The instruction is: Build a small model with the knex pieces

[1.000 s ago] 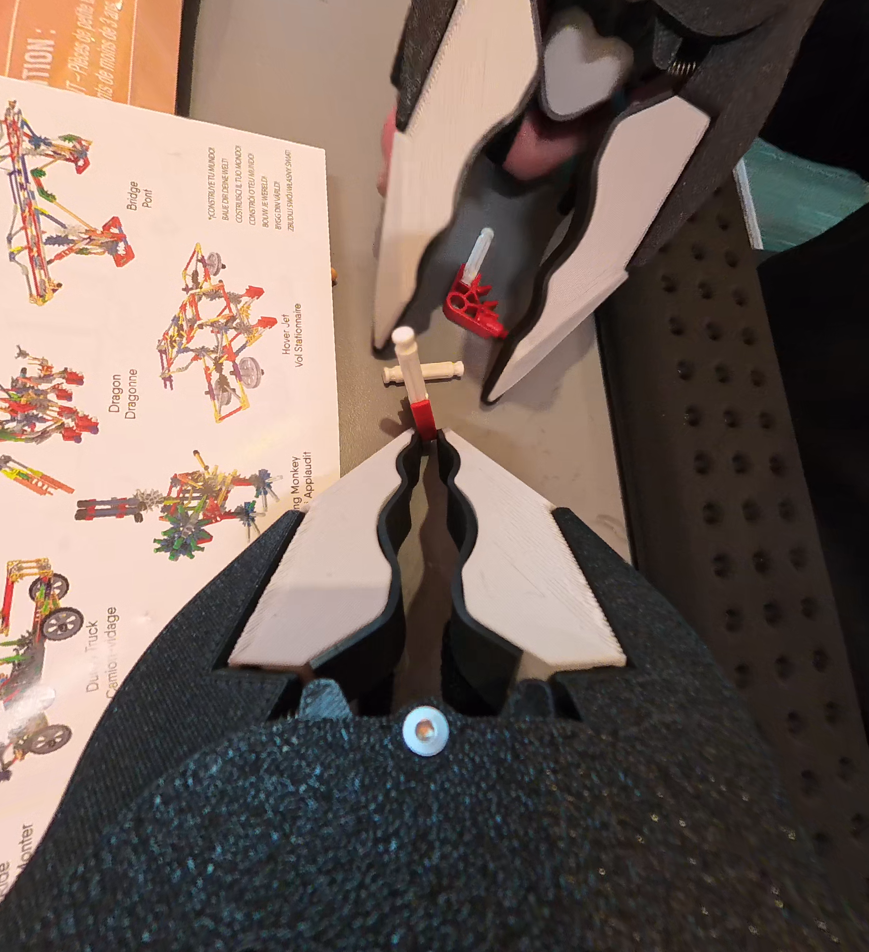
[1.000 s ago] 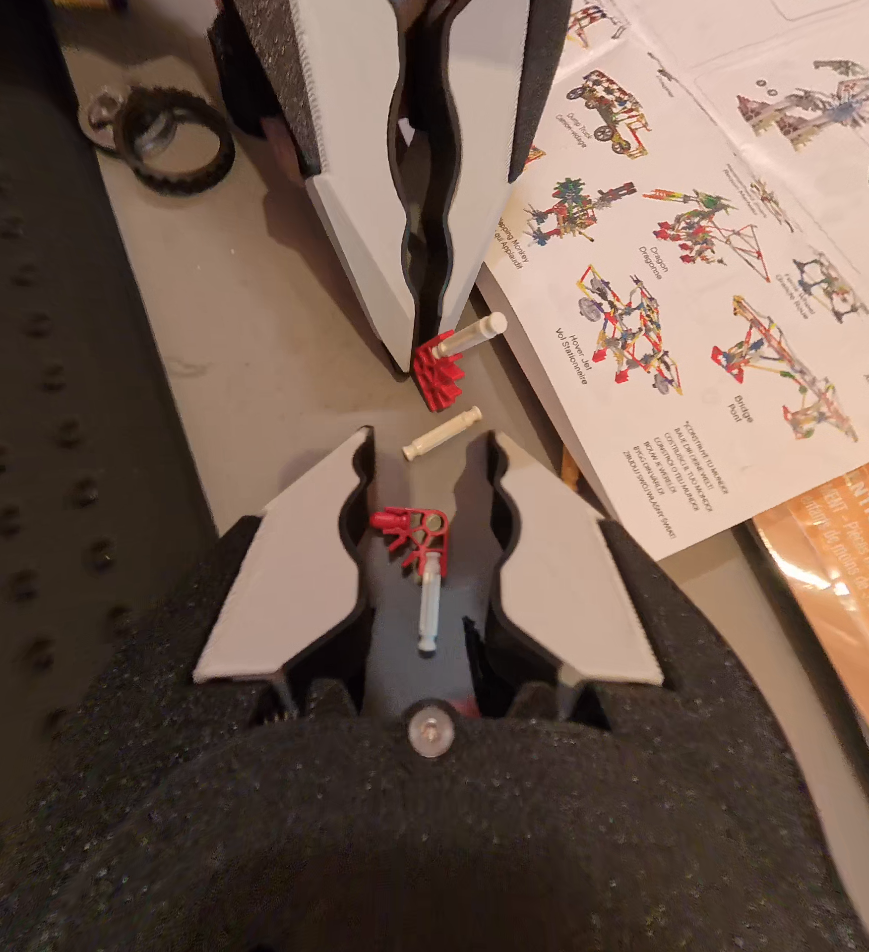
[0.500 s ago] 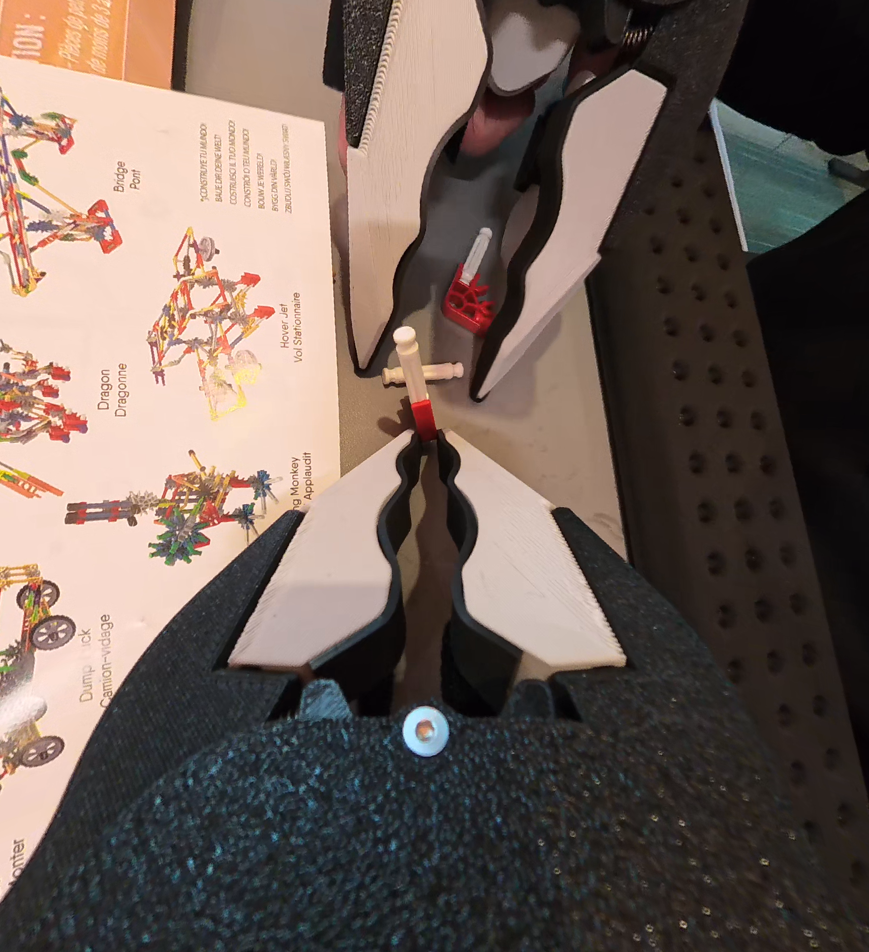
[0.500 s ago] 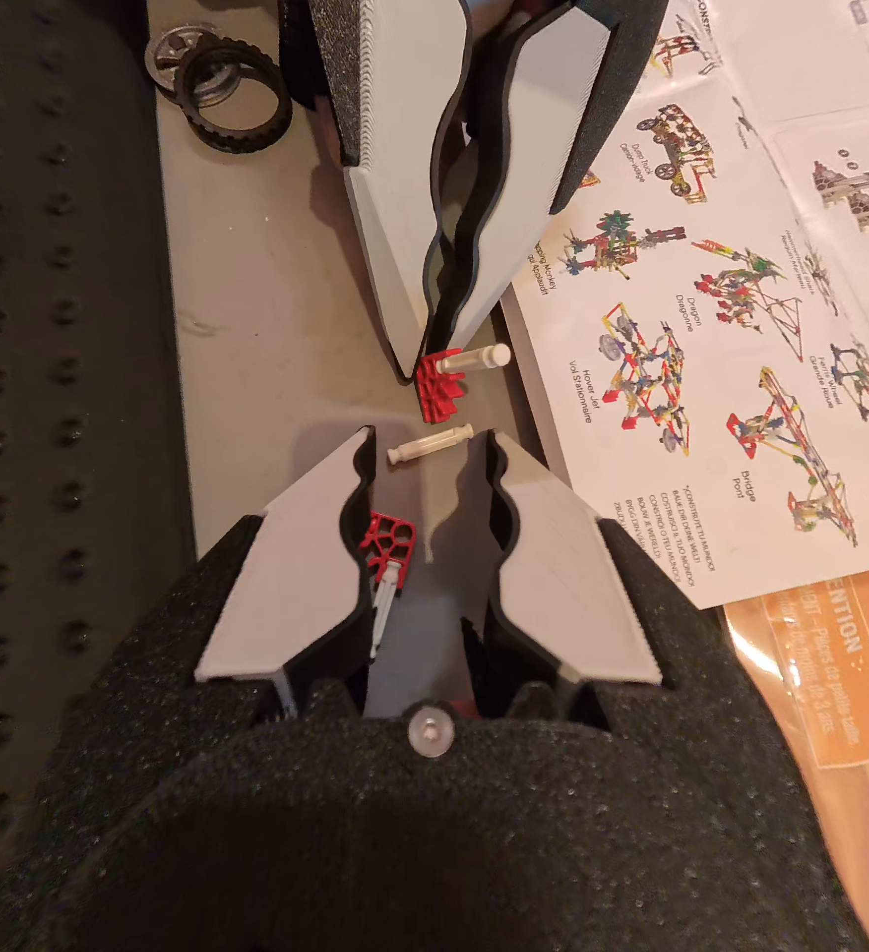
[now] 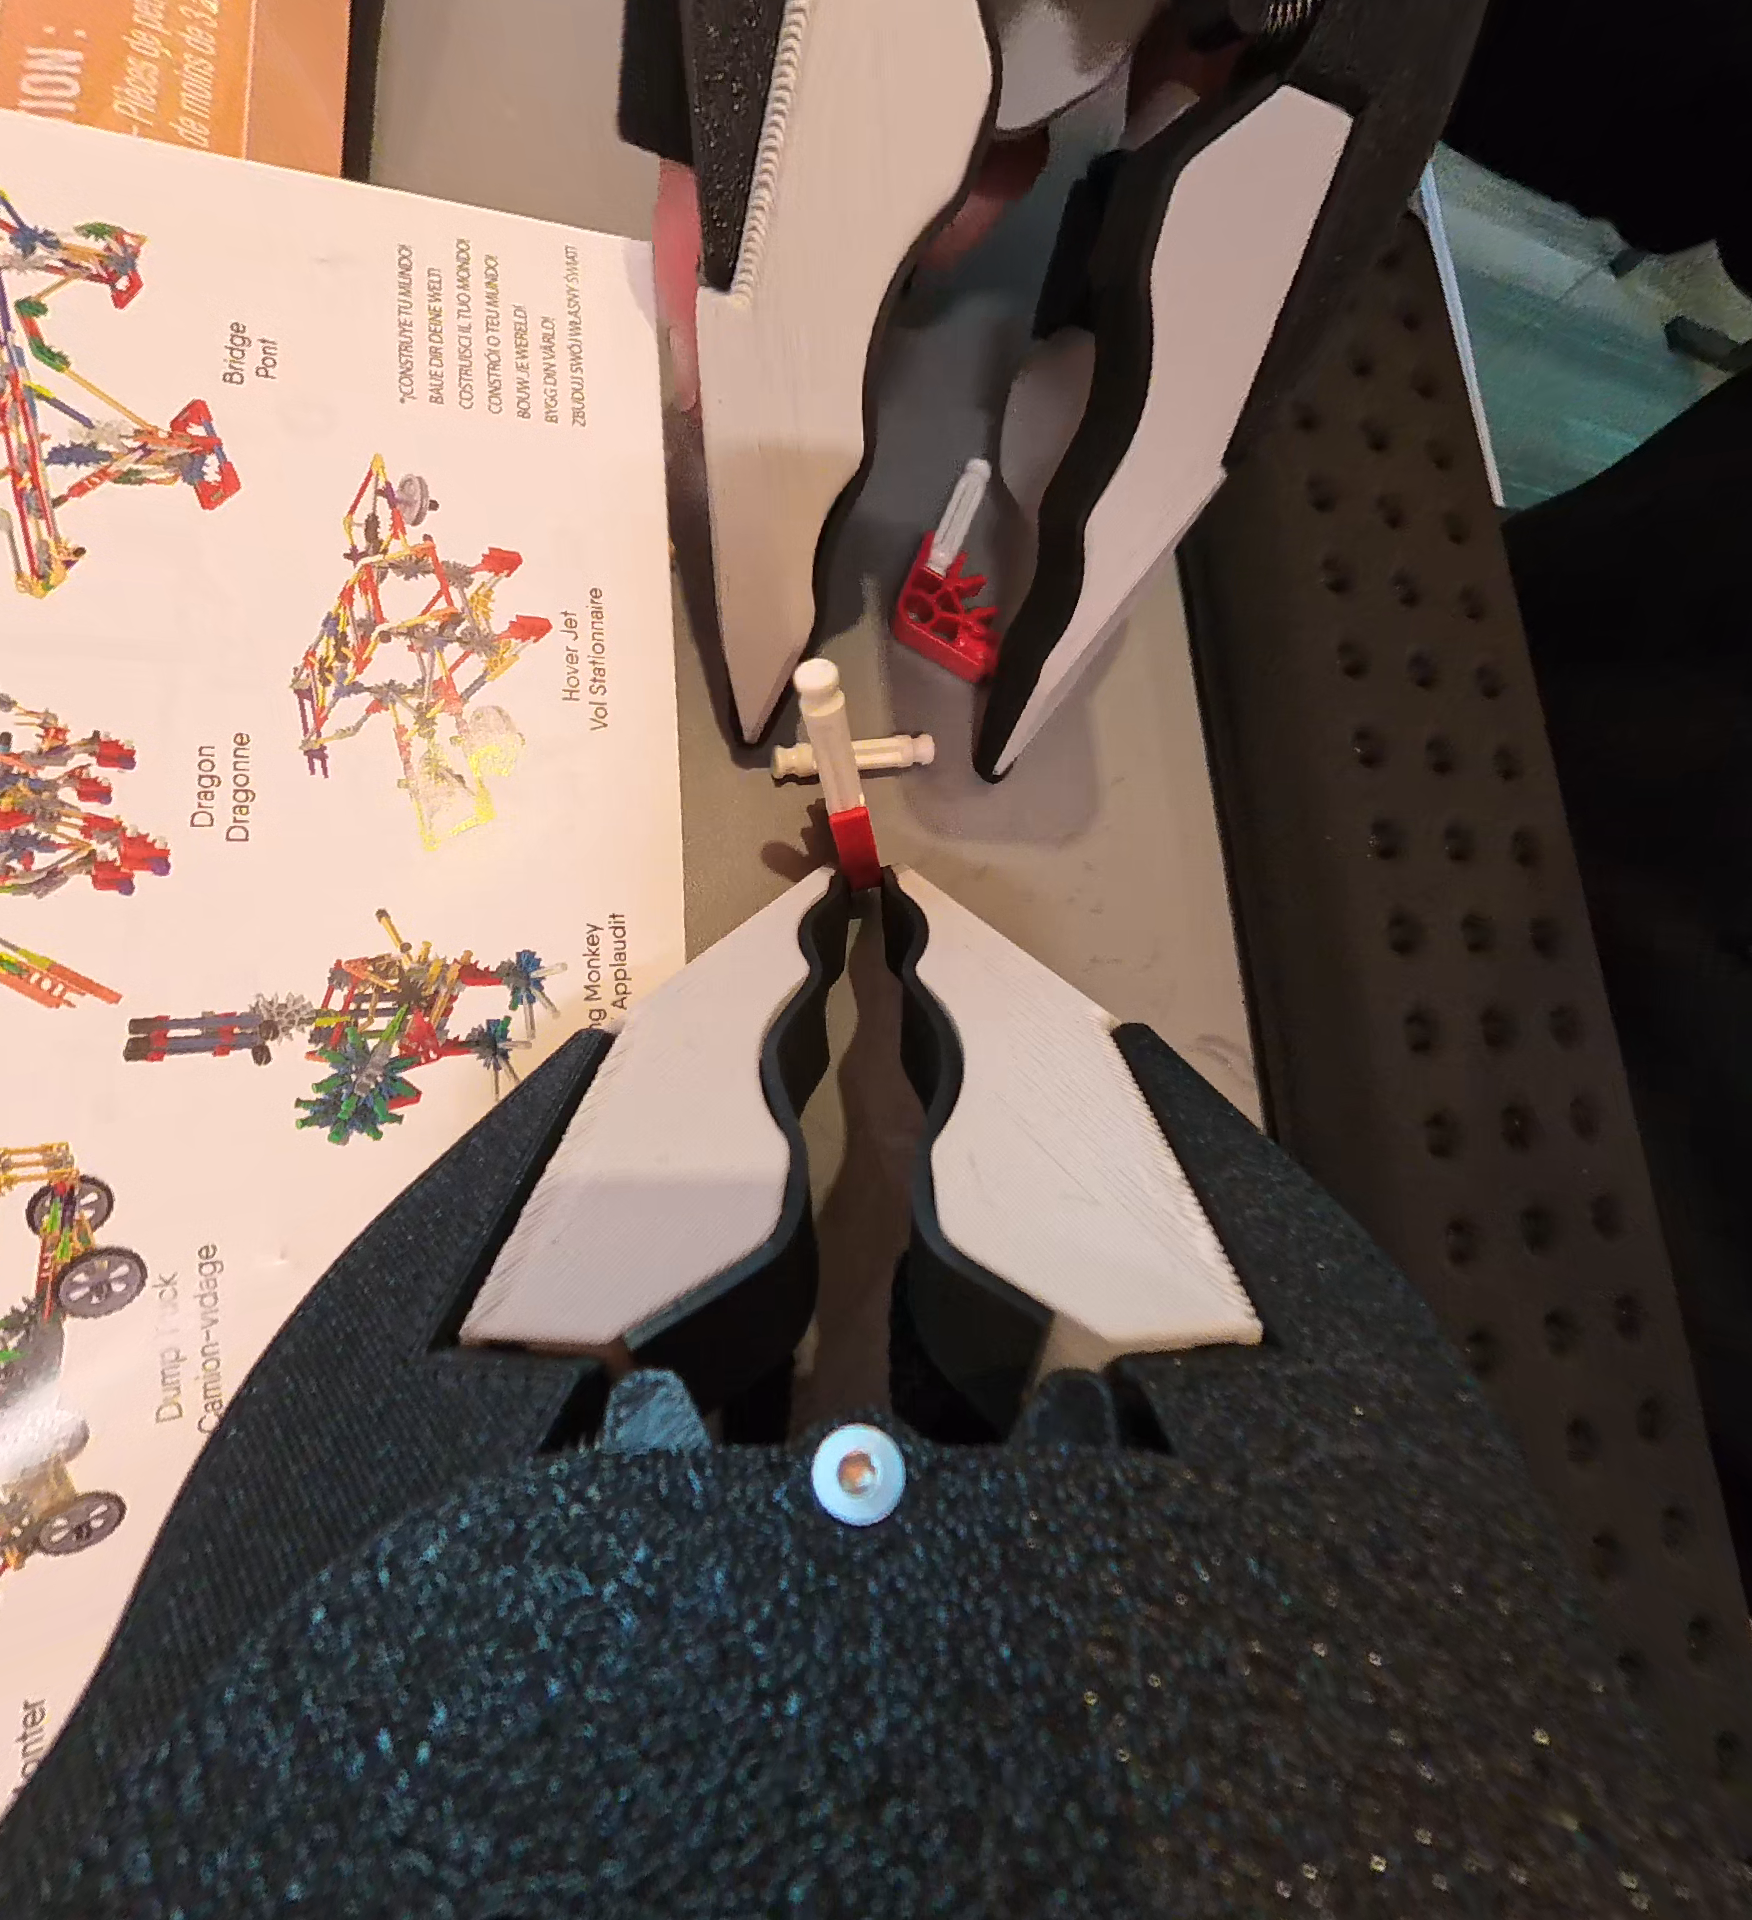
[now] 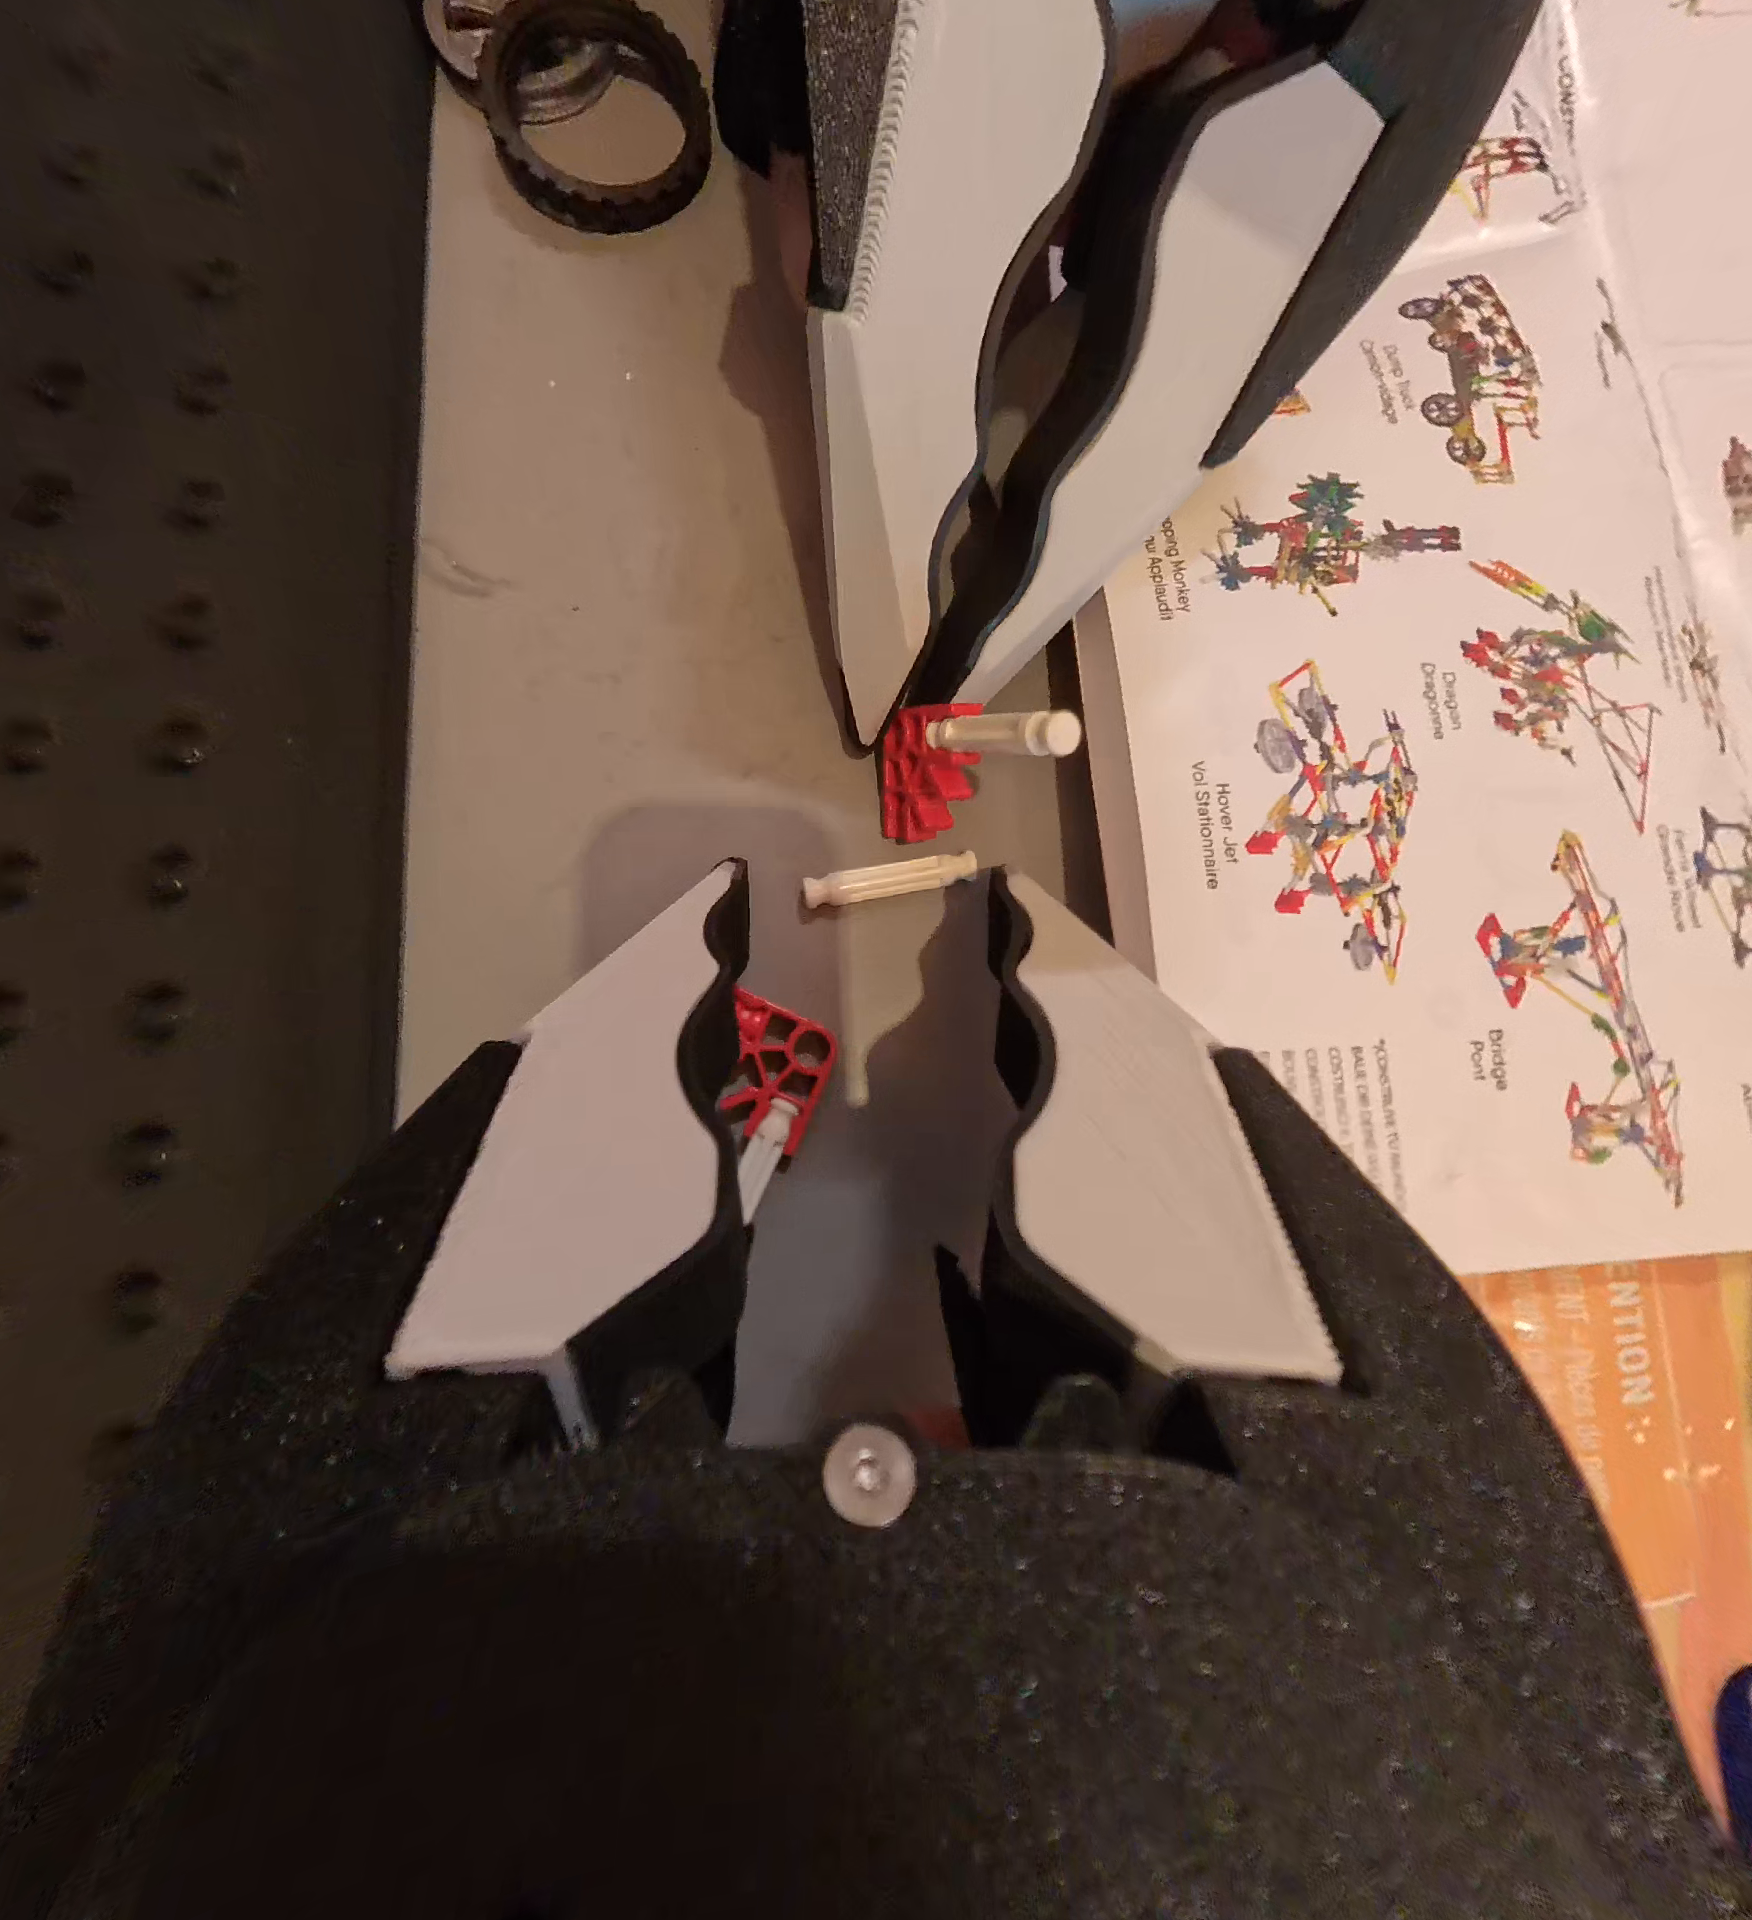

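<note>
Since a second ago my right gripper (image 6: 867, 883) has slid forward, so the red connector on the table (image 6: 784, 1060), with its white rod plugged in, now lies against my lower-left finger pad (image 6: 716, 1039) instead of centred in the gap; those jaws stand wide, holding nothing. Just past the fingertips, mid frame, lies a loose white rod (image 6: 887, 878) on the grey table (image 6: 591, 520). Beyond it my left gripper (image 5: 859, 883) is pinched tight on a second red connector (image 5: 854, 836) carrying an upright white rod (image 5: 828, 727), unchanged from before. Far upper left sits a black toothed ring (image 6: 591, 135); a dark perforated mat (image 6: 124, 727) runs down the left side. On the right spreads the instruction sheet (image 6: 1474, 831) showing coloured models with small captions, and below it an orange printed box (image 6: 1630, 1455); both carry legible writing, which I leave unquoted. My worry: closing now would catch the table connector off-centre against one pad, so it may twist or skid out, and any forward push could knock the loose rod away. The held connector is gripped only at the fingertips, so a bump between the two grippers could lever it free.
</note>
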### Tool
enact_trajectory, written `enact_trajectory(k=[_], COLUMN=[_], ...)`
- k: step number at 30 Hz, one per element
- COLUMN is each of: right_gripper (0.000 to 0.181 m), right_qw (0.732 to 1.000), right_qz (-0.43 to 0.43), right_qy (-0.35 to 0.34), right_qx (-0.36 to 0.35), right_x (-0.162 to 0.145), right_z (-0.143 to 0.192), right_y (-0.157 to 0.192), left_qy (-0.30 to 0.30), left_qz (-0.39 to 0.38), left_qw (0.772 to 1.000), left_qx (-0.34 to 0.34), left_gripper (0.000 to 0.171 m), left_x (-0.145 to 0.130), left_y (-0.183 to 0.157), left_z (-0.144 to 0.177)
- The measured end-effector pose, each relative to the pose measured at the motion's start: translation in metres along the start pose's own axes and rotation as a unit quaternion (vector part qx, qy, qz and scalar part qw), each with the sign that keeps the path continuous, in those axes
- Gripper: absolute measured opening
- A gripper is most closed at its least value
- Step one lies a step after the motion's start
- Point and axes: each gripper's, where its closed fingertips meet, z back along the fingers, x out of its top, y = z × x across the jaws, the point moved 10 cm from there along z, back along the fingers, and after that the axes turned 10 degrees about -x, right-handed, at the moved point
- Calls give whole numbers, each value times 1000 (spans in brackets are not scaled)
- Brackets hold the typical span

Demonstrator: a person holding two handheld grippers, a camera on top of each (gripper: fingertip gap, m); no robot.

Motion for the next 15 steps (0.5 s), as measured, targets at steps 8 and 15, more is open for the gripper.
enact_trajectory(k=[8, 15], right_gripper=[33, 33], right_qw=[1000, 998], right_qz=[4, -27], right_qy=[-13, -47], right_qx=[27, 19], right_x=[-1, -6], right_z=[-4, 2], right_y=[-5, -5], left_qy=[-1, 3], left_qz=[1, -5], left_qw=[1000, 1000], left_qx=[-3, -4], left_gripper=[2, 2], left_x=[0, 0], left_y=[1, 0], left_z=[0, 0])
